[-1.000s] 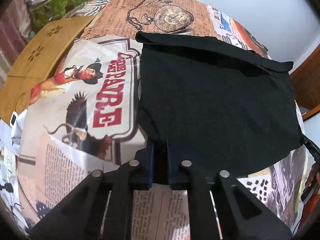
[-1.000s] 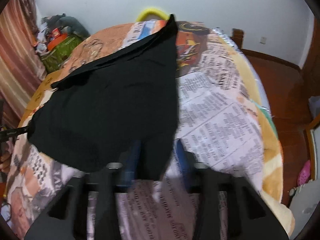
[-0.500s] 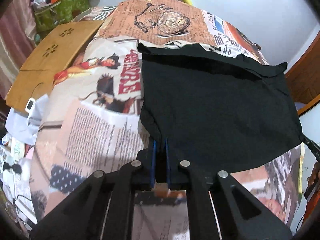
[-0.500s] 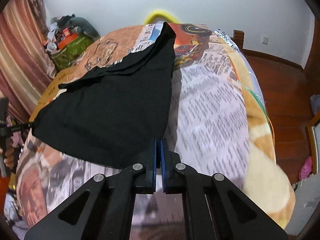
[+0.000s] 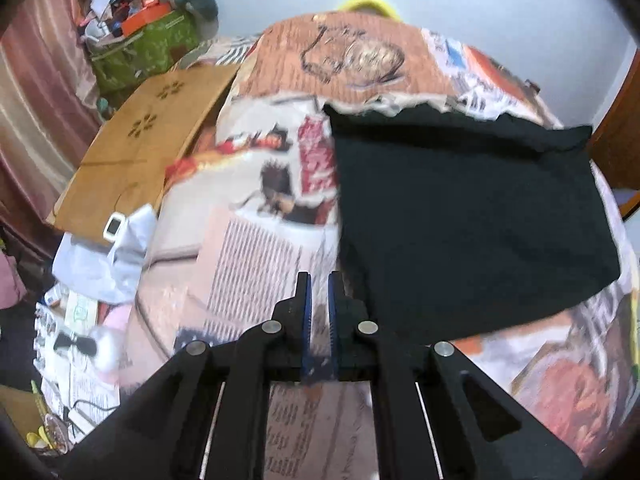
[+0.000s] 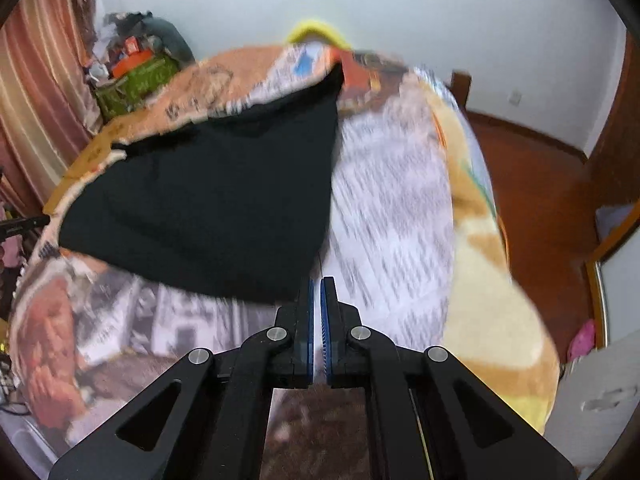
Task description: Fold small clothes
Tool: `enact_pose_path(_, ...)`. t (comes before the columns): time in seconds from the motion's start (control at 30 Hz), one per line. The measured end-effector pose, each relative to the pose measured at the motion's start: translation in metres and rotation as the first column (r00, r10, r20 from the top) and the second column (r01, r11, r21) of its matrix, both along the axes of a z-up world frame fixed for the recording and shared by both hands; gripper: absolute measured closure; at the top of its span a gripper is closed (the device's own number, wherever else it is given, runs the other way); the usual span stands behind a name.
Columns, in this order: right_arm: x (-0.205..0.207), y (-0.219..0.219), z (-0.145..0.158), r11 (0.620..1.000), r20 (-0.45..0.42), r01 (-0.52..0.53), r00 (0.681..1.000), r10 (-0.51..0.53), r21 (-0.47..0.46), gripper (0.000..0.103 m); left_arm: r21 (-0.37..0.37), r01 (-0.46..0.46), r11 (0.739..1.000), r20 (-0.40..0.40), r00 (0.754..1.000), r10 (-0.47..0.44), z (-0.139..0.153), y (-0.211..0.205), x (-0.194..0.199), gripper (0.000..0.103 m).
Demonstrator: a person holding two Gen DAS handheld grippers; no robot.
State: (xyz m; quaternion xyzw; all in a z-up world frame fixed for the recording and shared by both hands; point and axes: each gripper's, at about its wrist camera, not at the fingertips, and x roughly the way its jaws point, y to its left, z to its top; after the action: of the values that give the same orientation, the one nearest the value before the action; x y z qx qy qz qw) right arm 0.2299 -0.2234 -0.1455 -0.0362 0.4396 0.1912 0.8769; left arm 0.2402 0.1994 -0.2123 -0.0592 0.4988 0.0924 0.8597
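Observation:
A black garment lies flat on the printed bedspread; it also shows in the right wrist view. My left gripper sits just off the garment's near left corner, jaws nearly together with a narrow gap and nothing between them. My right gripper sits just off the garment's near right corner, jaws almost touching and empty. Both views are blurred by motion.
A wooden board lies left of the bed, with a green box of clutter behind it. Papers and small items litter the floor at left. Wooden floor runs right of the bed.
Both grippers have let go of the garment's near corners and pulled back and up. The garment now lies flat on the bedspread.

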Motion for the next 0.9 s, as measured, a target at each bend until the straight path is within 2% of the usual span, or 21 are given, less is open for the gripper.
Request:
enact_pose_path(0.1, 0.013, 0.018, 0.008, 0.999, 0.032, -0.039, 0.999, 0.039, 0.004, 0.097, 0.011, 0.042, 0.999, 0.011, 0.999, -0.042, 0.007, -0.014, 0.021, 0.094)
enact_pose_path(0.2, 0.029, 0.039, 0.006, 0.997, 0.036, -0.079, 0.996, 0.079, 0.010, 0.087, 0.035, 0.101, 0.994, 0.017, 0.995, -0.102, 0.006, -0.034, 0.049, 0.087)
enact_pose_path(0.27, 0.039, 0.054, 0.002, 0.994, 0.029, -0.106, 0.994, 0.106, 0.008, 0.079, 0.032, 0.126, 0.992, 0.013, 0.992, -0.127, 0.000, -0.043, 0.066, 0.071)
enact_pose_path(0.33, 0.056, 0.072, -0.007, 0.991, 0.020, -0.136, 0.990, 0.136, -0.015, 0.072, 0.031, 0.142, 0.989, 0.000, 0.990, -0.142, -0.008, -0.049, 0.087, 0.064)
enact_pose_path(0.43, 0.077, 0.090, -0.019, 0.987, -0.002, -0.156, 0.988, 0.156, -0.039, 0.066, 0.021, 0.155, 0.988, -0.047, 0.987, -0.153, -0.028, -0.052, 0.120, 0.064)
enact_pose_path(0.5, 0.099, 0.102, -0.032, 0.985, -0.034, -0.160, 0.987, 0.158, -0.058, 0.065, 0.000, 0.151, 0.989, -0.094, 0.984, -0.151, -0.043, -0.050, 0.145, 0.064)
enact_pose_path(0.6, 0.123, 0.114, -0.046, 0.983, -0.074, -0.167, 0.984, 0.162, -0.072, 0.065, -0.015, 0.141, 0.990, -0.124, 0.982, -0.142, -0.058, -0.047, 0.174, 0.064)
enact_pose_path(0.77, 0.166, 0.147, -0.051, 0.969, -0.118, -0.239, 0.966, 0.231, -0.067, 0.065, 0.017, 0.107, 0.994, -0.111, 0.988, -0.105, -0.061, -0.032, 0.217, 0.063)
enact_pose_path(0.83, 0.183, 0.160, -0.050, 0.962, -0.106, -0.258, 0.963, 0.248, -0.094, 0.065, 0.059, 0.060, 0.996, -0.093, 0.994, -0.054, -0.057, -0.020, 0.234, 0.063)
enact_pose_path(0.9, 0.200, 0.168, -0.044, 0.966, -0.050, -0.220, 0.975, 0.215, -0.137, 0.065, 0.087, -0.001, 0.996, -0.061, 0.998, 0.006, -0.050, -0.007, 0.243, 0.063)
